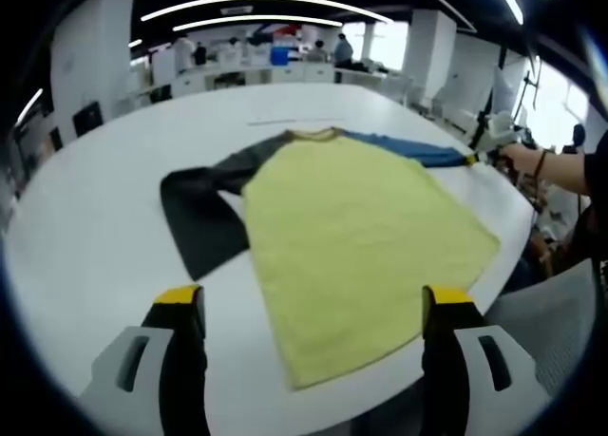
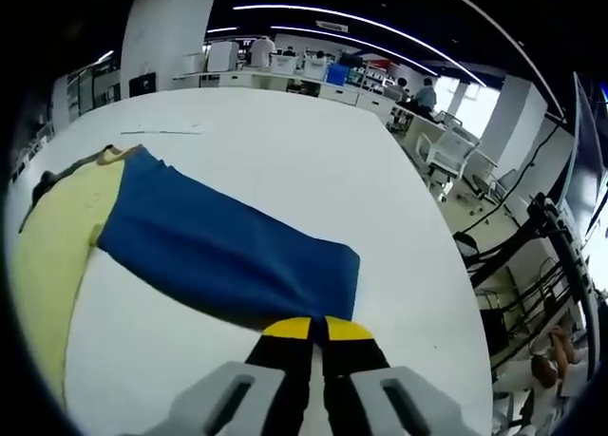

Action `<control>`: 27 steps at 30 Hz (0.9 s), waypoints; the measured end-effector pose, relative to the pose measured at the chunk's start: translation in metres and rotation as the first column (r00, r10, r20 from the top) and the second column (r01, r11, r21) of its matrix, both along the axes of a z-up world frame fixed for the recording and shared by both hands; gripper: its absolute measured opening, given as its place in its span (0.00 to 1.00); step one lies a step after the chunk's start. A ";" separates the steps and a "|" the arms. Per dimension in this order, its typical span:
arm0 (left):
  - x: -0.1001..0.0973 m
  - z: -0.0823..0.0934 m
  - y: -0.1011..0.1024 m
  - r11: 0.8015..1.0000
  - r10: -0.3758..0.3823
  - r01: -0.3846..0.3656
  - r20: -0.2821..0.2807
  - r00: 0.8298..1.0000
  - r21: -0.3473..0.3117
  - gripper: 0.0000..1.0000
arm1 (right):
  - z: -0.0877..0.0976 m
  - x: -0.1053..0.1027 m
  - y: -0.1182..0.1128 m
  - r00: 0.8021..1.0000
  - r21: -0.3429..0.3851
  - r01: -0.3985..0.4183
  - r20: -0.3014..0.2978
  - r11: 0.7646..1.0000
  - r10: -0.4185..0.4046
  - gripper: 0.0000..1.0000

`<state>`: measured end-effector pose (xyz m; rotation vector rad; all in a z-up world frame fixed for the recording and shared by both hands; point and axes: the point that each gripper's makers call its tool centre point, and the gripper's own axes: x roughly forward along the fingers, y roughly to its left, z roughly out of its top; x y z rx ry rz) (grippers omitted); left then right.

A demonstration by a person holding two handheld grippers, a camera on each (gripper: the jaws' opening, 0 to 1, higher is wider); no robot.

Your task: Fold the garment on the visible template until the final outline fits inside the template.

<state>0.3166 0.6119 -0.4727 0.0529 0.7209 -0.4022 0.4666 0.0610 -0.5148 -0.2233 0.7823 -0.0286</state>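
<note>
while spread flat on white table (image 1: 85, 227), garment (image 1: 351, 227) lay with yellow body centred, dark grey sleeve (image 1: 204, 208) bent toward left gripper, blue sleeve (image 2: 228, 251) stretched straight out toward table's edge; left gripper (image 1: 313, 308) held above near hem, jaws set wide apart, nothing between them; right gripper (image 2: 318, 330) closed tight on cuff end of blue sleeve, yellow tips pressed together; template outline could not be made out
</note>
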 end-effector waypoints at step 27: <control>0.000 0.007 -0.001 1.000 -0.016 0.016 0.016 1.000 -0.005 0.96 | 0.038 0.026 0.031 0.994 0.085 -0.018 0.113 0.996 0.009 0.00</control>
